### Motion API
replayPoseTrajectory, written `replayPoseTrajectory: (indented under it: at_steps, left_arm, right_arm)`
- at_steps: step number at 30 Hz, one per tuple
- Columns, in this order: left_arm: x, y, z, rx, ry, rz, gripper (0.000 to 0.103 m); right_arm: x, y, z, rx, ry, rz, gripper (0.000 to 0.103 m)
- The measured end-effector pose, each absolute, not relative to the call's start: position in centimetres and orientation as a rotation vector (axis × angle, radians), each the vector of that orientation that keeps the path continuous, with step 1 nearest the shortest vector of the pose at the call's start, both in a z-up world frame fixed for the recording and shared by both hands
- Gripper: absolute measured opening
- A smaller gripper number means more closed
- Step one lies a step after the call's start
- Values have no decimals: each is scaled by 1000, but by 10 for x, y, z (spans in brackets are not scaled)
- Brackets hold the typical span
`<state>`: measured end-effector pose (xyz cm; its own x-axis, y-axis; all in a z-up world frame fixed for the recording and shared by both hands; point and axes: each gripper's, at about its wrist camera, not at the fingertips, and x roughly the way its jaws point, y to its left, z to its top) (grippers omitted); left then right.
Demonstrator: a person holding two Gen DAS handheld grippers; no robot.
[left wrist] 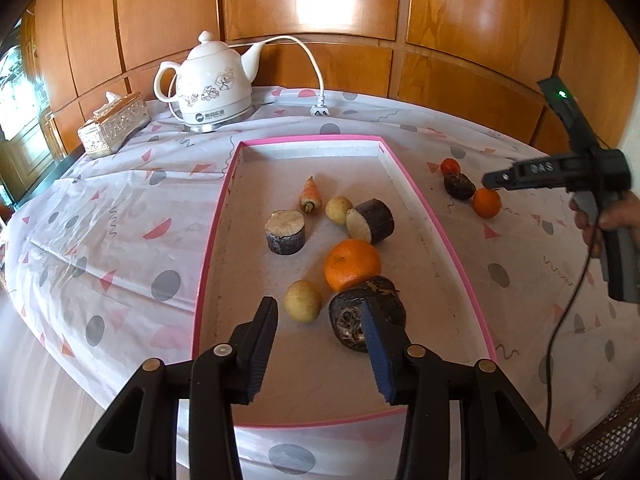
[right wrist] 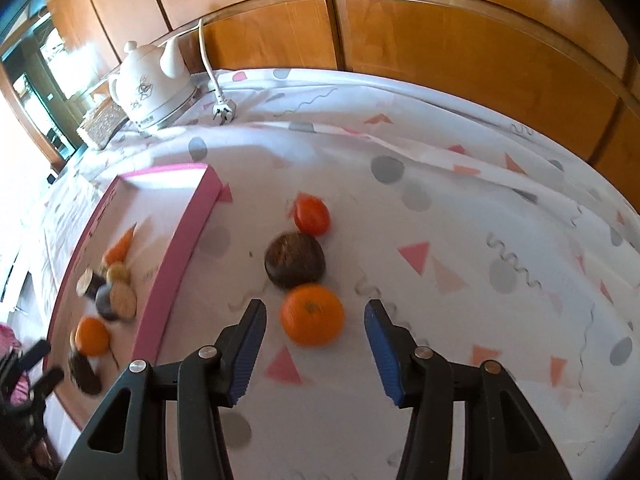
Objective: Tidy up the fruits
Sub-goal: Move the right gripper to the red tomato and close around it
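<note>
so, sorted by size:
tray (left wrist: 404,184): pink-rimmed, on the counter, already holding produce.
dark root (right wrist: 295,259): outside the tray, looks firm, rough skin.
orange (right wrist: 312,314): on the cloth touching the root; likely light, roundish, may roll; take it across its middle.
tomato (right wrist: 312,213): probably soft.
right gripper (right wrist: 316,332): spread, flanking the orange.
left gripper (left wrist: 322,326): spread, empty, over the tray.

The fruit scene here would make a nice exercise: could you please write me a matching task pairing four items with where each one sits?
Items:
1. carrot
2. tomato
3. kettle
4. small orange

Places:
A. on the cloth between the right gripper's open fingers
B. far end of the tablecloth, beside the tissue box
C. inside the pink-rimmed tray
D. on the cloth, beyond the dark round fruit

Pairs: 1-C, 2-D, 3-B, 4-A
</note>
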<state>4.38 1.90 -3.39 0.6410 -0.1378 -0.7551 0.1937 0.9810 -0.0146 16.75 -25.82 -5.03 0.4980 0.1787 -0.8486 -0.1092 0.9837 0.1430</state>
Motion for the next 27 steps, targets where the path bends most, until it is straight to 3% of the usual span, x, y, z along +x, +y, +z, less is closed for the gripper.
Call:
replayPoseTrajectory:
  at_steps: [17, 19, 21, 27]
  left_arm:
    - [46, 61, -34, -19, 860, -67, 47]
    - [47, 66, -36, -26, 866, -56, 47]
    - [47, 69, -36, -31, 867, -45, 47]
    - [47, 85, -37, -84, 869, 8, 53]
  right_arm:
    - [234, -240, -66, 75, 1046, 73, 52]
    - [241, -238, -69, 56, 1057, 62, 35]
    - [247, -236, -73, 53, 1075, 67, 29]
    - [254, -231, -83, 37, 1090, 65, 27]
